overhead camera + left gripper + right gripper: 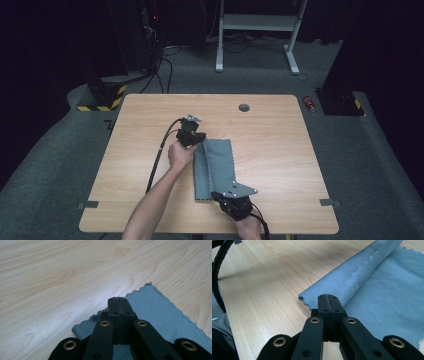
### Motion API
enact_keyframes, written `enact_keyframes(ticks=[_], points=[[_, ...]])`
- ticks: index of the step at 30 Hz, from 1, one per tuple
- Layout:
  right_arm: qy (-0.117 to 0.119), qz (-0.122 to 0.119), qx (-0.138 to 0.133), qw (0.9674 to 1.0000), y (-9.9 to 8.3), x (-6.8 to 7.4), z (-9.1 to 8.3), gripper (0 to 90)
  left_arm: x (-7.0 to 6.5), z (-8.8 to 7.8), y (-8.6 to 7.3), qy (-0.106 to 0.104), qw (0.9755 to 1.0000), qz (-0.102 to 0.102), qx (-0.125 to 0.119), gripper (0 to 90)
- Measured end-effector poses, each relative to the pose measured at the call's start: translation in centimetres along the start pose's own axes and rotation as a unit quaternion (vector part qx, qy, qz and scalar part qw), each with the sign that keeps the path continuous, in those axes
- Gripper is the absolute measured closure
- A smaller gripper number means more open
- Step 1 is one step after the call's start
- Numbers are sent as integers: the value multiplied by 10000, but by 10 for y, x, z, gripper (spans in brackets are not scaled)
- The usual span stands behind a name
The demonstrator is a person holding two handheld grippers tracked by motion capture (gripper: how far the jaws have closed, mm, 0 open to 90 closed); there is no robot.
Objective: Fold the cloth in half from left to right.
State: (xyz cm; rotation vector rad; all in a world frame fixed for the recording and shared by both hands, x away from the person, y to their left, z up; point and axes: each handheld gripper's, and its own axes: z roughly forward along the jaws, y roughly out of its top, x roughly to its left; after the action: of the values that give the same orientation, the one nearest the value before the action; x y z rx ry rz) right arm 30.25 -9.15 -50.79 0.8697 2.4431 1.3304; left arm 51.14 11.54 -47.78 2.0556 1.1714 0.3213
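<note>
Lying folded on the table [280, 150], grey waffle-textured cloth [217, 167] — scalloped edges, both grippers' jaws pinched closed on it.

Red can [309, 103] on grey carpet [60, 150]

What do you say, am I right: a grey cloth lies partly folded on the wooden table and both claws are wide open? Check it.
Not quite. The grey cloth lies partly folded on the wooden table, but both claws, left claw and right claw, are shut, as each gripper view shows.

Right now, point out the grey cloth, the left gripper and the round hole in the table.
grey cloth [220, 162]: high view, flat middle.
left gripper [192, 136]: high view, at its tips.
round hole [244, 107]: high view, its centre.
</note>
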Motion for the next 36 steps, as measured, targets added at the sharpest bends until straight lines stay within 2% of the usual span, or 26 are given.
enact_keyframes(ticks=[9,16,23,25,28,36], points=[[-186,147,-15,9997,-8,-8,-13,900,-16,10,12,-65,9997,231,38,900],[-264,243,-20,9994,-15,-13,-19,900,-22,17,14,-145,9996,226,49,900],[-333,370,-28,9988,-22,-18,-25,900,-34,25,19,-177,9992,347,67,899],[-345,383,-3,9987,-24,-19,-26,900,-36,28,19,-192,9989,406,160,899],[-383,435,16,9983,-29,-20,-28,900,-42,33,22,-229,9984,480,169,898],[-444,607,105,9971,-35,-27,-31,898,-50,44,24,-235,9980,523,253,895]])
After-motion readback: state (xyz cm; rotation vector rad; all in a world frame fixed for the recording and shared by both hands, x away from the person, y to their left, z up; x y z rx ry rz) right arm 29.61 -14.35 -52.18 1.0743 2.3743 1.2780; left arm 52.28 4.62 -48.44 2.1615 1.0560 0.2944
